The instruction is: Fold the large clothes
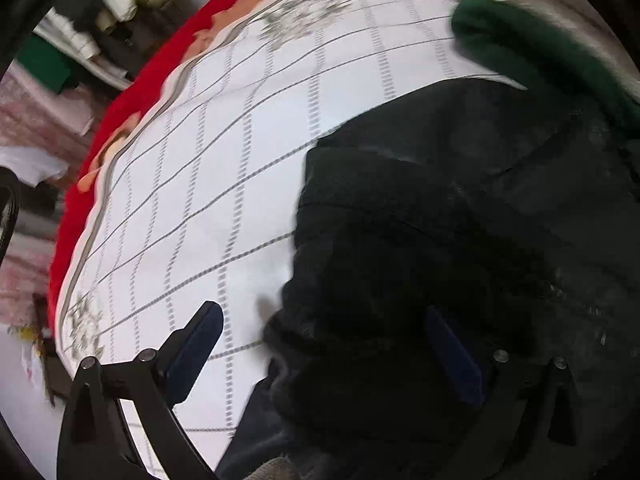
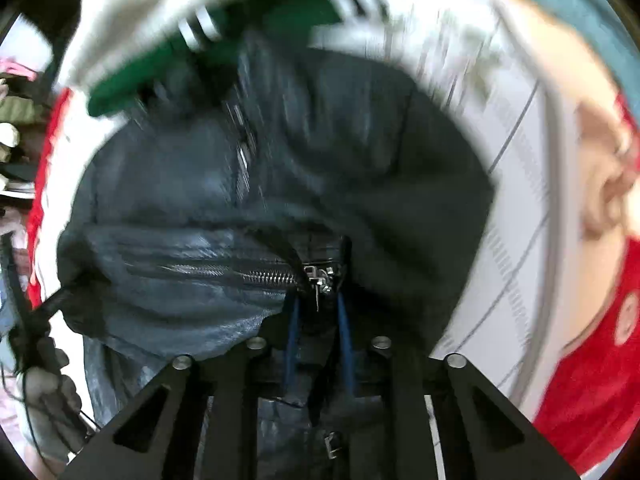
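Note:
A black leather jacket (image 1: 460, 220) lies on a white checked bedspread (image 1: 240, 140). In the left wrist view my left gripper (image 1: 324, 320) is open, one finger over the bedspread and the other over the jacket's edge, holding nothing. In the right wrist view the jacket (image 2: 200, 184) fills the middle, with a silver zipper (image 2: 240, 276) running across it. My right gripper (image 2: 318, 304) is shut on the jacket's fabric beside the zipper pull (image 2: 320, 280), lifting a fold of it.
A green and white garment (image 1: 540, 40) lies at the bed's far end, also in the right wrist view (image 2: 180, 40). A red blanket (image 1: 120, 120) borders the bedspread. Piled clothes (image 1: 104, 8) sit beyond the bed. A gloved hand (image 2: 48, 400) shows at left.

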Demonstrator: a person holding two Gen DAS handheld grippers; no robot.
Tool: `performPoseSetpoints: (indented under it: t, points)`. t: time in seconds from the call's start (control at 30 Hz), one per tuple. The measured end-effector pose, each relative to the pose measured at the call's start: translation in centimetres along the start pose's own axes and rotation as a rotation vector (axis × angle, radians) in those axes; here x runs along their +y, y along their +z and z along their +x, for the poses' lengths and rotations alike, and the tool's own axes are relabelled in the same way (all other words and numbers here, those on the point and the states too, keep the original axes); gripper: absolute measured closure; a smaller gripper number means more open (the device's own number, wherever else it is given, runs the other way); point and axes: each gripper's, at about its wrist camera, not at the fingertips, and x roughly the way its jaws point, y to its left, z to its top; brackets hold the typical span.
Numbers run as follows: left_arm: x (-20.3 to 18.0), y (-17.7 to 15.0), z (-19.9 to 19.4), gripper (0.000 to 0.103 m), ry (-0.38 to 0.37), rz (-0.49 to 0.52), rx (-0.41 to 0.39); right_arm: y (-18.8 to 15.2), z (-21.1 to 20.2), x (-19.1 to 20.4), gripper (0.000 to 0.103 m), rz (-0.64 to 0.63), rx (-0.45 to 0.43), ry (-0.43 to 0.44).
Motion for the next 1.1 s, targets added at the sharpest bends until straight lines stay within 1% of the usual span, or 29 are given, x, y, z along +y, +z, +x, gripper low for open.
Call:
performPoseSetpoints:
  t: [0.03,0.07,0.1,0.13,0.17,0.2,0.23,0.27,0.3,0.33,0.37,0.4,0.43,0.47,0.5,0.53,0.57,0.6,0.63,0.7,0.73,0.77,0.8,0.87,0.93,1.03,1.07,1.1]
  points:
    - [-0.7,-0.2,-0.1,0.000,0.002,0.020,-0.005,0.0,-0.6,-0.1,0.086,0.000,-0.032,-0.033]
    - [-1.1,-0.4,-0.2,0.000,0.025,0.032,-0.009,0.0,-0.1,-0.3,0.085,-0.008,-0.024,-0.062]
    - [-1.1,-0.5,-0.5,0.000,0.041,0.039,-0.013,0.0,1.0,-0.4,0.085,-0.019,0.011,-0.074]
    - [-1.1,-0.7,-1.4,0.000,0.036,0.040,-0.013,0.0,3.0,-0.7,0.084,-0.021,0.089,-0.067]
    - [-1.0,-0.9,-2.1,0.000,0.018,0.034,-0.016,0.2,3.2,-1.0,0.083,-0.002,0.103,-0.052]
    - [-0.7,-1.1,-2.9,0.000,0.007,0.027,-0.023,0.3,2.3,-1.3,0.080,0.026,0.097,-0.016]
    - [-0.7,-1.8,-4.1,0.000,0.003,0.024,-0.037,0.3,1.6,-1.6,0.074,0.042,0.091,0.014]
    - [-0.7,-2.4,-4.9,0.000,0.000,0.025,-0.044,0.0,-0.1,-2.2,0.056,0.063,0.068,0.065]
    - [-0.7,-2.9,-5.6,0.000,-0.001,0.026,-0.053,-0.6,-1.7,-2.9,0.045,0.081,0.034,0.100]
    - [-0.7,-3.9,-6.5,0.000,0.000,0.029,-0.062,-1.2,-2.6,-3.4,0.028,0.089,0.015,0.112]
    - [-0.8,-4.7,-6.9,0.000,-0.005,0.033,-0.059,-2.3,-3.7,-4.2,0.025,0.095,0.006,0.113]
    - [-0.9,-5.1,-6.9,0.000,-0.012,0.036,-0.055,-3.3,-3.7,-4.7,0.025,0.087,0.027,0.107]
    - [-1.1,-5.9,-7.1,0.000,-0.018,0.043,-0.050,-4.6,-3.4,-5.1,0.025,0.080,0.058,0.100]
    - [-1.5,-6.9,-7.0,0.000,-0.017,0.060,-0.046,-5.9,-2.3,-5.3,0.025,0.069,0.115,0.090]
    - [-1.8,-7.5,-6.9,0.000,-0.015,0.075,-0.044,-6.8,-1.2,-5.6,0.025,0.064,0.154,0.084]
    - [-2.2,-8.4,-6.5,0.000,-0.007,0.100,-0.040,-7.4,0.2,-5.5,0.026,0.058,0.192,0.078]
    - [-2.3,-8.9,-6.1,0.000,-0.002,0.116,-0.034,-8.1,1.4,-5.4,0.034,0.051,0.204,0.080]
    - [-2.5,-9.4,-5.3,0.000,0.002,0.133,-0.015,-8.7,2.1,-5.4,0.044,0.046,0.175,0.027]
    - [-2.3,-9.7,-4.7,0.000,-0.004,0.135,0.002,-9.2,2.4,-5.8,0.053,0.066,0.155,0.005]
    - [-1.8,-9.9,-3.8,0.000,-0.015,0.128,0.027,-9.7,2.3,-7.1,0.063,0.185,0.120,0.024]
    - [-1.3,-9.8,-3.3,0.000,-0.021,0.126,0.040,-10.1,2.0,-7.7,0.073,0.254,0.111,0.027]
    - [-0.9,-9.7,-3.1,0.000,-0.022,0.124,0.043,-10.6,1.8,-8.4,0.081,0.328,0.110,0.054]
    - [-0.4,-9.5,-3.1,0.000,-0.021,0.122,0.040,-11.3,1.6,-8.9,0.084,0.421,0.114,0.098]
    - [0.9,-9.1,-3.2,0.000,-0.019,0.124,0.029,-12.5,1.3,-9.3,0.088,0.512,0.130,0.143]
    - [2.3,-8.6,-3.3,0.000,-0.015,0.129,0.015,-13.9,1.0,-9.2,0.088,0.604,0.157,0.226]
    - [4.0,-8.2,-3.3,0.000,-0.014,0.150,0.005,-16.3,0.4,-8.2,0.089,0.660,0.212,0.326]
    - [4.3,-8.2,-3.3,0.000,-0.012,0.157,0.003,-17.2,0.3,-8.1,0.089,0.667,0.231,0.331]
    - [4.6,-8.3,-3.4,0.000,-0.011,0.168,0.000,-17.9,0.3,-7.8,0.089,0.666,0.245,0.306]
